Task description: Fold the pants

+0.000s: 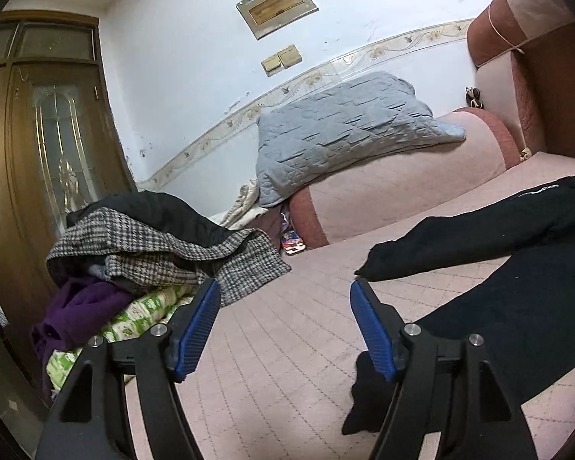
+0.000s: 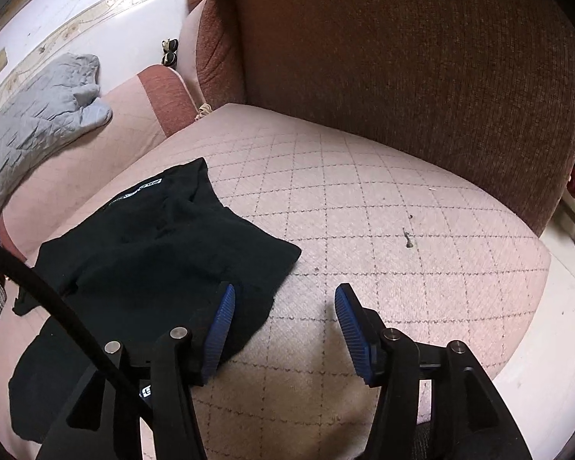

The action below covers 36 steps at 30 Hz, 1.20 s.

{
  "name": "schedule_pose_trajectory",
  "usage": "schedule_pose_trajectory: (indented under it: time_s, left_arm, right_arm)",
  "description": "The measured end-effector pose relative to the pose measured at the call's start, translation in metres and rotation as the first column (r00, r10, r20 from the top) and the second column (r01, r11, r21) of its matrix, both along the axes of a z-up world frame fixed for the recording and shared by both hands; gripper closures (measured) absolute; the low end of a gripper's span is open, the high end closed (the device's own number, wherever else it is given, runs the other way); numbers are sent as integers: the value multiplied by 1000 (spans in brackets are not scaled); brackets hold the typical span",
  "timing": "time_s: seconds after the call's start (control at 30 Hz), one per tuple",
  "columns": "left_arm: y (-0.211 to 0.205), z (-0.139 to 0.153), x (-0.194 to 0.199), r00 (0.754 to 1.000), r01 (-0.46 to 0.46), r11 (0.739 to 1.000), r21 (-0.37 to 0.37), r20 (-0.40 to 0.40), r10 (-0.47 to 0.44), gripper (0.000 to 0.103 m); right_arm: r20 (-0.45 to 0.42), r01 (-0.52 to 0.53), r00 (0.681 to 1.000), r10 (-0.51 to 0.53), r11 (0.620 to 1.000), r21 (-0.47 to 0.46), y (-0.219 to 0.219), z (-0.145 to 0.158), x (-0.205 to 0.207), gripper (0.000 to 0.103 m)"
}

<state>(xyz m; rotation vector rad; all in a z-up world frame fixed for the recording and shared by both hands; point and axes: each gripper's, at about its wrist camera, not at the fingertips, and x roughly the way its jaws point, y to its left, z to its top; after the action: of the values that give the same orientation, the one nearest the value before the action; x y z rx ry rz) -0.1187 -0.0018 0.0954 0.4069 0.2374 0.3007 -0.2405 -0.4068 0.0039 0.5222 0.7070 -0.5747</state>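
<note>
Left wrist view: left gripper [image 1: 285, 287] spread wide, empty, black pants [image 1: 517, 268] to its right; right gripper [image 2: 283, 293] likewise spread, pants beneath its left finger on the quilted cushion [image 2: 383, 207].

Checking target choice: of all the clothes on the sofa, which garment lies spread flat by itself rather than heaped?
The black pants, spread on the pink seat cushion near both open grippers. The checked coat and purple garment sit heaped in a pile to the left.

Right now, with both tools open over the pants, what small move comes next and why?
Probably lower the left tool onto the nearer leg of the black fabric pants: both tools are open and empty, the legs lie splayed apart on the pink quilted sofa cushion.
</note>
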Motion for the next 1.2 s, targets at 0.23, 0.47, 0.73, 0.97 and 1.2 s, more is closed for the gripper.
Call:
schedule_pose_trajectory:
  time_s: [0.23, 0.47, 0.73, 0.97, 1.2]
  left_arm:
    - [8, -14, 16, 981, 31, 987, -159, -183, -60, 32]
    - [27, -31, 33, 945, -26, 947, -320, -316, -81, 32]
    - [53, -43, 47, 910, -120, 890, -441, -408, -79, 32]
    - [90, -12, 81, 877, -169, 743, -647, -443, -186, 20]
    - [96, -18, 204, 829, -176, 731, -659, -500, -250, 20]
  right_arm:
    - [8, 27, 1000, -27, 999, 20, -4, -3, -1, 43]
    - [15, 14, 1000, -14, 999, -43, 5, 4, -1, 41]
    - [15, -20, 1000, 22, 994, -105, 18, 12, 1, 38]
    - [42, -73, 996, 79, 990, -120, 21, 38, 11, 35]
    - [84, -154, 983, 165, 980, -128, 34, 53, 49, 32]
